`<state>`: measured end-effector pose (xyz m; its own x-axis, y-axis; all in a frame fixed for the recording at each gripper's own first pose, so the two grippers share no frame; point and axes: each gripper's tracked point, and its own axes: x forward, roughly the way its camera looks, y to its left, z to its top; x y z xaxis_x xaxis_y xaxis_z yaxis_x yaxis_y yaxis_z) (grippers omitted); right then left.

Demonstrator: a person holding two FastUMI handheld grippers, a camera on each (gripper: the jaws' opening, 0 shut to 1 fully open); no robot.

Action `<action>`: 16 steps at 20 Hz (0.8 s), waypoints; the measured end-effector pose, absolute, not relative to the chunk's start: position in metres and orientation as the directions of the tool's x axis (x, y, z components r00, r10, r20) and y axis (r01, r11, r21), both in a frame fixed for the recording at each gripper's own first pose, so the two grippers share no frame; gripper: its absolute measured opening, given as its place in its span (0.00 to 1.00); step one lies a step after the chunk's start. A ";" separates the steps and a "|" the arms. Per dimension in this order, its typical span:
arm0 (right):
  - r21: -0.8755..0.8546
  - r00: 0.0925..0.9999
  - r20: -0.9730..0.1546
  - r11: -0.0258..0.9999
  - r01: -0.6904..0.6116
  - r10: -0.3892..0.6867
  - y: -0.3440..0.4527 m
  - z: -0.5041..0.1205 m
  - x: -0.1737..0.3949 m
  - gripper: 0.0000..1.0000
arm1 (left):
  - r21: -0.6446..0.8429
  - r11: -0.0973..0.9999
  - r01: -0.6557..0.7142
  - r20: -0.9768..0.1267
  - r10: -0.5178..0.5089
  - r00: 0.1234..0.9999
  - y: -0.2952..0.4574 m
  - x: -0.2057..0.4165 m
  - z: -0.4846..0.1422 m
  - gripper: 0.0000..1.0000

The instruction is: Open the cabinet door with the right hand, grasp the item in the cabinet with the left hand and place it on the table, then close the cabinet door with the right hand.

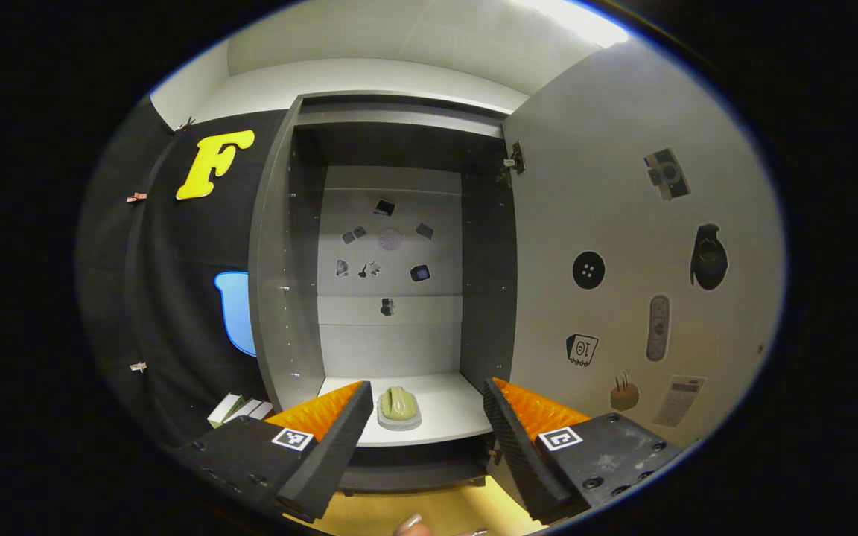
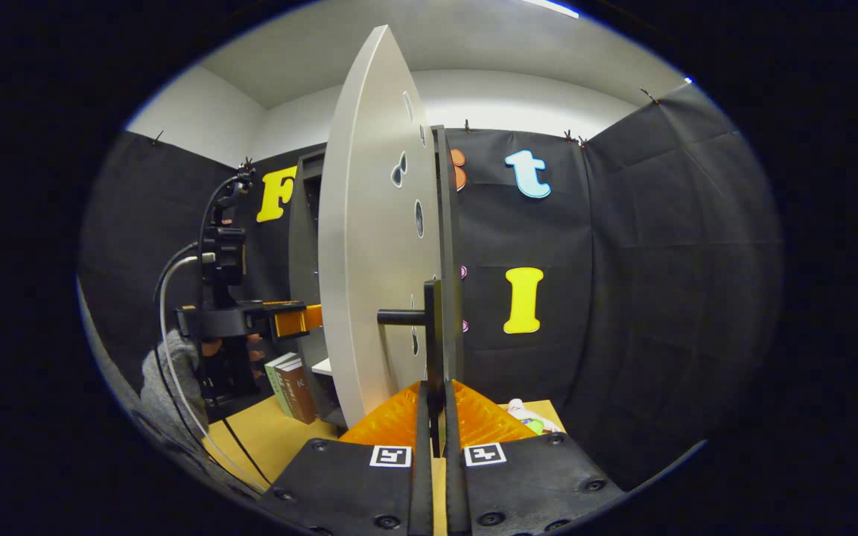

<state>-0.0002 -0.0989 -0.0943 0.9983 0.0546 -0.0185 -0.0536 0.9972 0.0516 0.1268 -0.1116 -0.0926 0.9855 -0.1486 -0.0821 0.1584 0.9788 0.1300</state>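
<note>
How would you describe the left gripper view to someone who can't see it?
An open claw faces into an open grey cabinet, where a small green item sits on the white shelf between the two fingers, not yet grasped. The cabinet door is swung open on the right, its inner face dotted with stickers.

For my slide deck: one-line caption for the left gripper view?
Open left tool faces a pale green computer mouse on the grey cabinet's white shelf, door swung open.

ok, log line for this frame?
door: open | right gripper: shut on handle | left gripper: open, facing green item on shelf
</note>
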 end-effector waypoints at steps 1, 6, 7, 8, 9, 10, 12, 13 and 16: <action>0.051 0.998 -0.022 0.997 -0.059 0.060 -0.103 -0.094 -0.003 0.13 | 0.131 0.979 0.159 -0.083 -0.149 0.985 -0.112 0.130 -0.093 0.91; 0.067 0.996 -0.060 0.996 -0.063 0.067 -0.120 -0.098 -0.033 0.15 | 0.110 0.976 0.187 -0.080 -0.178 0.981 -0.101 0.158 -0.086 0.92; 0.054 0.998 -0.060 0.998 -0.024 0.027 -0.136 -0.101 -0.035 0.19 | 0.117 0.975 0.189 -0.088 -0.180 0.980 -0.095 0.164 -0.086 0.91; 0.038 0.997 -0.064 0.999 0.034 -0.032 -0.155 -0.106 -0.037 0.25 | 0.121 0.974 0.189 -0.099 -0.178 0.979 -0.089 0.171 -0.086 0.94; 0.025 0.992 -0.071 0.994 0.102 -0.100 -0.179 -0.113 -0.035 0.35 | 0.118 0.974 0.193 -0.114 -0.180 0.977 -0.084 0.181 -0.088 0.94; 0.017 0.980 -0.081 0.983 0.182 -0.180 -0.201 -0.119 -0.035 0.46 | 0.107 0.975 0.194 -0.122 -0.181 0.976 -0.081 0.189 -0.088 0.91; 0.007 0.949 -0.098 0.954 0.301 -0.299 -0.234 -0.127 -0.039 0.80 | 0.076 0.977 0.199 -0.146 -0.186 0.972 -0.077 0.207 -0.091 0.91; -0.003 0.936 -0.085 0.940 0.341 -0.340 -0.245 -0.125 -0.041 0.91 | 0.074 0.975 0.208 -0.172 -0.193 0.966 -0.075 0.215 -0.094 0.91; -0.007 0.917 -0.063 0.919 0.393 -0.393 -0.268 -0.125 -0.037 0.99 | 0.071 0.970 0.232 -0.259 -0.207 0.944 -0.075 0.240 -0.110 0.94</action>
